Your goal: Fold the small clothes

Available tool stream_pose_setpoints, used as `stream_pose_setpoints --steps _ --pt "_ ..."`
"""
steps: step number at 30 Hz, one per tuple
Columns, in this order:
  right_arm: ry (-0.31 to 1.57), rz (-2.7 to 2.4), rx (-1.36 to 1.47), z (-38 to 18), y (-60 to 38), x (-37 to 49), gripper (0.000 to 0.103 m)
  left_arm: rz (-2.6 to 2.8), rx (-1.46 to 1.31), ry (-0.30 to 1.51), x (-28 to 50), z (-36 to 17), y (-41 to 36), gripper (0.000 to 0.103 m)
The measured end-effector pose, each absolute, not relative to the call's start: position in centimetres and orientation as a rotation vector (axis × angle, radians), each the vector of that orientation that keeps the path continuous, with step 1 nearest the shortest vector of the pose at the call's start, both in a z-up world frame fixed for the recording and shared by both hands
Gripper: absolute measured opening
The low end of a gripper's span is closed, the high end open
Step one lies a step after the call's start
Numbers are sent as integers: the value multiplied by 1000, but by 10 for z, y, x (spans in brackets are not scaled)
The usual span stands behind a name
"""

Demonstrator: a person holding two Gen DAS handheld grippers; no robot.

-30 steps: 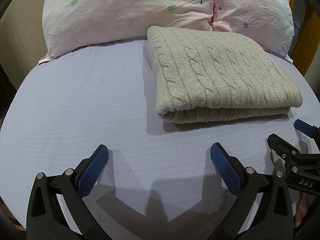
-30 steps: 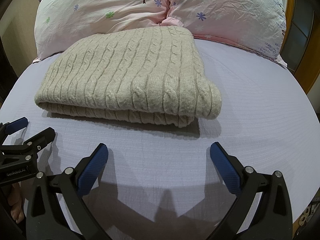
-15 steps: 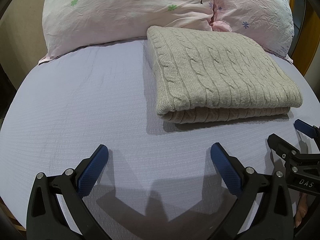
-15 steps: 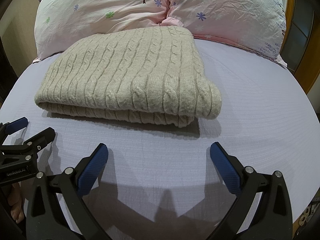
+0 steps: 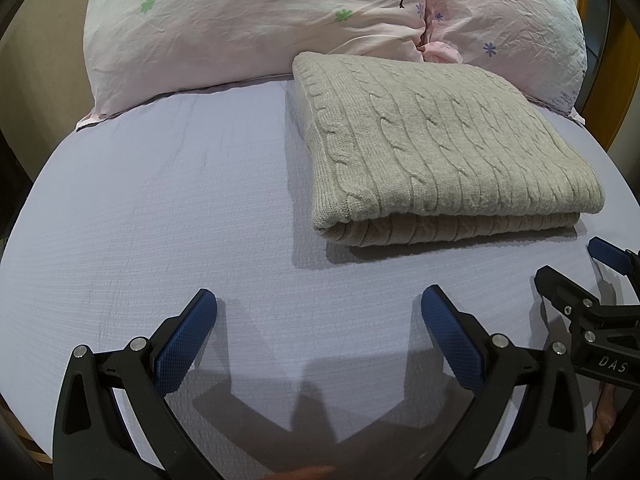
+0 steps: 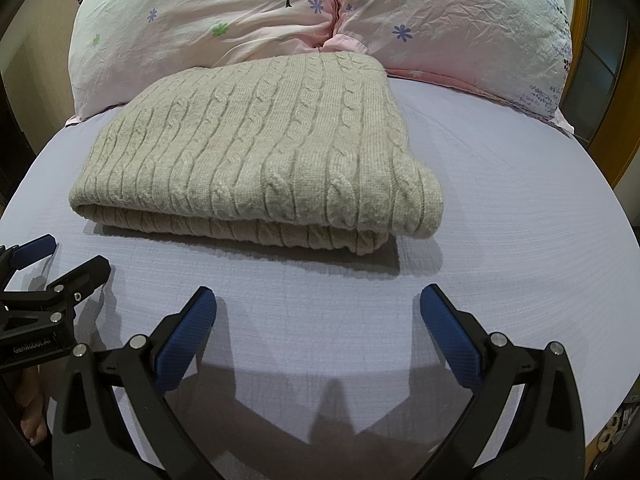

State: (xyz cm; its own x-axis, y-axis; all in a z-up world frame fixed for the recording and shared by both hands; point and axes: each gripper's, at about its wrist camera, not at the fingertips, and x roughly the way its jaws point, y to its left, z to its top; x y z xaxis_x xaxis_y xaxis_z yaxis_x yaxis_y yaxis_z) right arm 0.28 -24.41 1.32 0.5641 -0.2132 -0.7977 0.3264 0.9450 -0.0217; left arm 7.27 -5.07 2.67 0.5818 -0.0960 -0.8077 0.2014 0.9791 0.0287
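A: Two layers show along the near edge of the sweater (image 5: 440, 152), which lies folded on the lilac sheet (image 5: 160, 200), its far end against the pillows (image 5: 280, 16). Both tongs are spread wide and hold nothing.

B: So the fold looks done?

A: Probably (a tidy rectangle). If another fold is wanted, I'd bring the left gripper (image 5: 320, 320) and right gripper (image 6: 318, 316) to the near corners, pinch both layers together and lift evenly.
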Motion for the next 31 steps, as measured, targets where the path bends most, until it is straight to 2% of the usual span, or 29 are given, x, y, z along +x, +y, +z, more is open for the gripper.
stream_pose_setpoints --steps 31 --pt "918 -319 134 13 -244 3 101 -174 124 938 75 27 -51 102"
